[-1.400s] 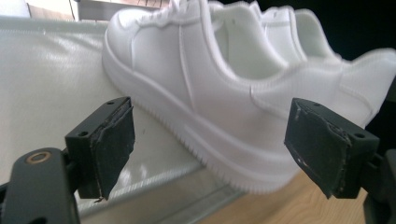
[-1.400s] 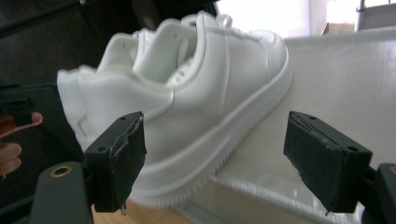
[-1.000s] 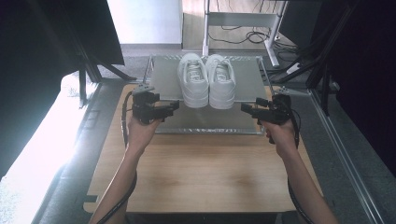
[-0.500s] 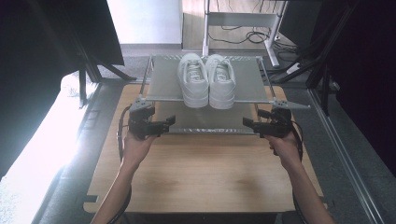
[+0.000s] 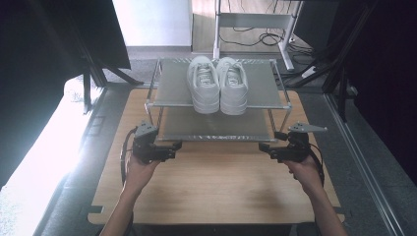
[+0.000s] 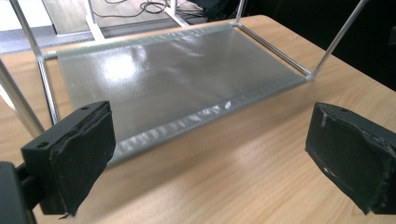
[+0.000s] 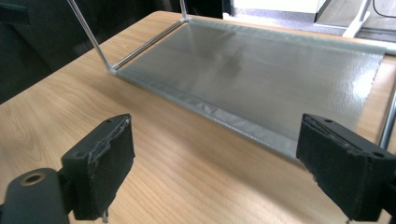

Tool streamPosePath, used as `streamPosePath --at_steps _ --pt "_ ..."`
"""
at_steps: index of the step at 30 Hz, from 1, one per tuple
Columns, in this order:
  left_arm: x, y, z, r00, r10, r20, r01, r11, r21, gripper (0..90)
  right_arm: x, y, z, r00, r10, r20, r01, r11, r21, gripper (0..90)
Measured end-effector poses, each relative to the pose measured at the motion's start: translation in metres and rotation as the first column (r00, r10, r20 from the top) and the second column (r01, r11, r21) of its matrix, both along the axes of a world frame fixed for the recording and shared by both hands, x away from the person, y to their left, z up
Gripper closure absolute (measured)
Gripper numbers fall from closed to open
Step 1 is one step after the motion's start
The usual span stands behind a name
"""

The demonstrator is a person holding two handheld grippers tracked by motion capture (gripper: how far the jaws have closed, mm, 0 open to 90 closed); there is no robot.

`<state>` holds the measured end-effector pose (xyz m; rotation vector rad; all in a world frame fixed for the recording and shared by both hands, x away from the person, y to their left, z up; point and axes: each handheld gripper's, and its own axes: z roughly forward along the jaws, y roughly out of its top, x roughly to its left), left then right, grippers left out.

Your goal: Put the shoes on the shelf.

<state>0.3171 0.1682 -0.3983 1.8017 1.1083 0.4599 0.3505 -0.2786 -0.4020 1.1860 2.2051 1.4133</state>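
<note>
You had both the left gripper [image 5: 175,146] and right gripper [image 5: 263,147] spread wide, jaws just opening, empty, low by the 2-tier shoe rack [image 5: 169,97] on the table [image 5: 216,187]; careless reach likely knocks its legs, shoes [image 5: 218,84] topple.

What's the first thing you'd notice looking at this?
A pair of white sneakers sits side by side on the top shelf of a small metal shoe rack at the far side of the wooden table. In front of it, the left gripper and right gripper hover with jaws open, empty.
</note>
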Motion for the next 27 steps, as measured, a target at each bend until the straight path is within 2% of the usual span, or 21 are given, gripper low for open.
streamPosePath --at_steps 12,22,27 --pt "-0.027 0.006 -0.028 0.9997 -0.01 -0.023 0.01 0.9998 0.017 0.0 -0.024 -0.014 -0.025 0.9997 -0.011 -0.02 0.01 0.9982 -0.059 2.8" --pt "-0.046 0.011 -0.064 0.9982 -0.016 -0.057 0.016 0.9999 0.003 0.0 -0.037 -0.019 -0.052 0.9982 -0.027 -0.054 0.022 0.9958 -0.089 1.7" --pt "-0.052 0.012 -0.083 0.9961 -0.014 -0.087 0.017 0.999 0.042 0.0 -0.04 -0.018 -0.066 0.9978 -0.025 -0.061 0.017 0.991 -0.133 1.7"
